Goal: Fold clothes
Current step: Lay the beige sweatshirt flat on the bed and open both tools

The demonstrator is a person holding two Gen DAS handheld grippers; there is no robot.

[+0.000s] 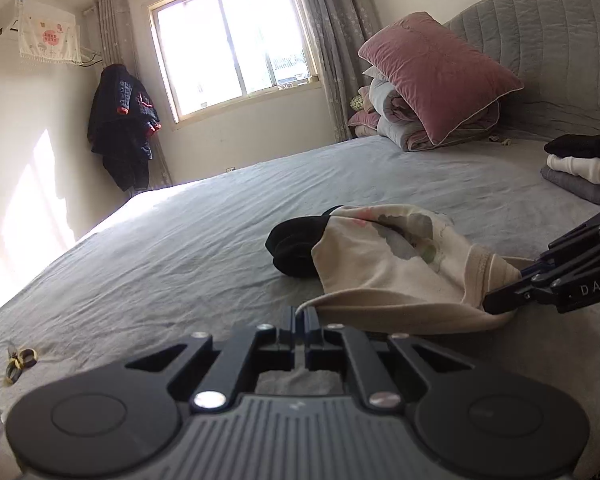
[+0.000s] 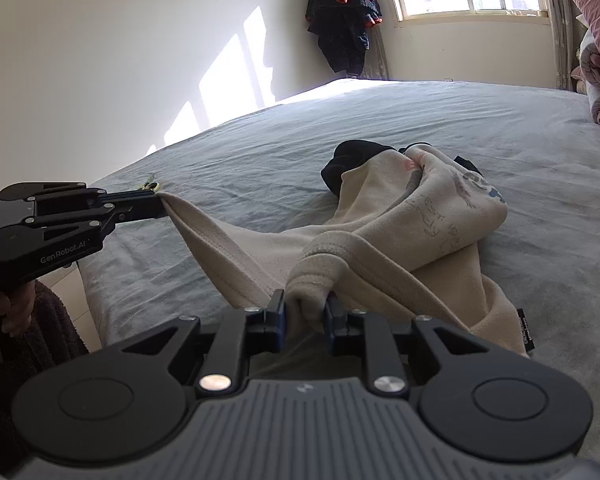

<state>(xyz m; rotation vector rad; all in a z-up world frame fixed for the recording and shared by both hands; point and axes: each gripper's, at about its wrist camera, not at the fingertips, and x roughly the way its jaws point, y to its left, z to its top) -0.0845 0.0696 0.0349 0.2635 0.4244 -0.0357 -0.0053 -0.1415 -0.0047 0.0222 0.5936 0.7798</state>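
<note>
- Cream fleece sweatshirt, printed, lies bunched near the bed's front edge, half over a black garment; it is not yet spread or folded.
- The left tool is pinched tight on a thin hem edge; the right tool is clamped on a thick wad of the ribbed band.
- A stack of folded clothes suggests earlier items are finished; this one and the black garment remain.
- Only the left wrist view shows that stack, the headboard and scissors; only the right wrist view shows the stretched hem and a label.
</note>
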